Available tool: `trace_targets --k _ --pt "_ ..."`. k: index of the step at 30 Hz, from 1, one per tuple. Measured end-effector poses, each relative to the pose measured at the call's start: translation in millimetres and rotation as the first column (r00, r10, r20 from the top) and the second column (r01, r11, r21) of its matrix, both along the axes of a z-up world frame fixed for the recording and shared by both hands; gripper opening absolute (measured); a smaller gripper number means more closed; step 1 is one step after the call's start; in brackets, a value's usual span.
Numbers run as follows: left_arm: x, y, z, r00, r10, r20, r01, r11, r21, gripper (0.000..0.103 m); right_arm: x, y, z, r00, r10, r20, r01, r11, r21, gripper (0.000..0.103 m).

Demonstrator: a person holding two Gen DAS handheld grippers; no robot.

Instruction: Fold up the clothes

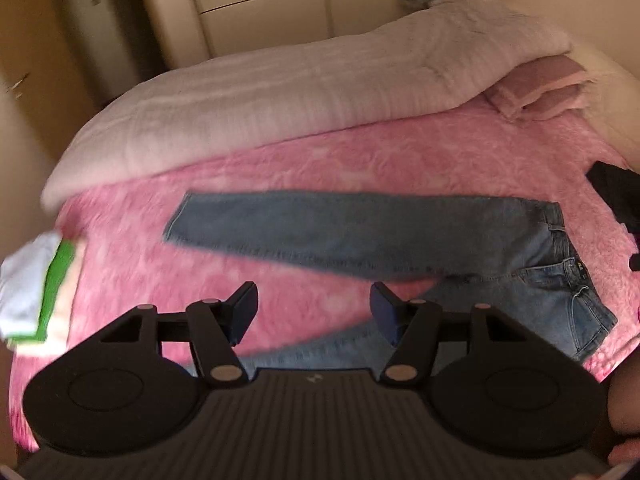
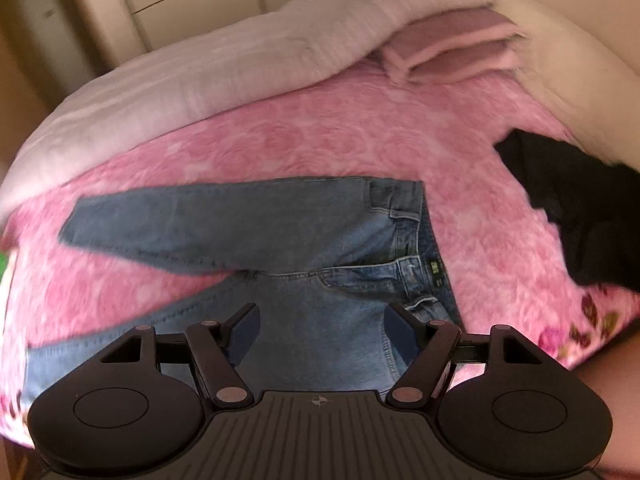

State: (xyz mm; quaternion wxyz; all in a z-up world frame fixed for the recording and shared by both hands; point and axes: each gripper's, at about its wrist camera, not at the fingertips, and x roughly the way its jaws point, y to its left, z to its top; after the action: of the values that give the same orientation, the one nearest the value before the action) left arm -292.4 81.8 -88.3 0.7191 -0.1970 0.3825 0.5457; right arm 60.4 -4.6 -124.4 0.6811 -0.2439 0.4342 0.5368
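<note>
Left wrist view: jeans (image 1: pixel 360 228) lie crosswise, waistband rightward.

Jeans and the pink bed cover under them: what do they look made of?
Jeans: blue denim, matte, faded in places; contrast seam stitching, belt loops and a waistband patch point to that. Pink bed cover: looks like plush fleece or velour, soft nap with an embossed rose pattern; exact fibre cannot be told.

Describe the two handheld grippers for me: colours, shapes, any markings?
Both match. The left gripper and right gripper have black linkage arms with pale round pivot pins, dark blue pads on the fingers, two round black discs, a ribbed grey body and a small crosshair mark. No cables or sleeves are visible.
</note>
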Motion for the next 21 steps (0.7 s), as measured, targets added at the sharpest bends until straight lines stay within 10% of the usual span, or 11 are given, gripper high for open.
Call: trace_targets --k 21 --pt "49.7 107.0 -73.0 0.936 -0.344 0.076 0.351 0.926 -0.136 0.058 -7.7 -16.5 -36.2 0.942 -0.335 0.025 0.336 0.939 -0.072 0.072"
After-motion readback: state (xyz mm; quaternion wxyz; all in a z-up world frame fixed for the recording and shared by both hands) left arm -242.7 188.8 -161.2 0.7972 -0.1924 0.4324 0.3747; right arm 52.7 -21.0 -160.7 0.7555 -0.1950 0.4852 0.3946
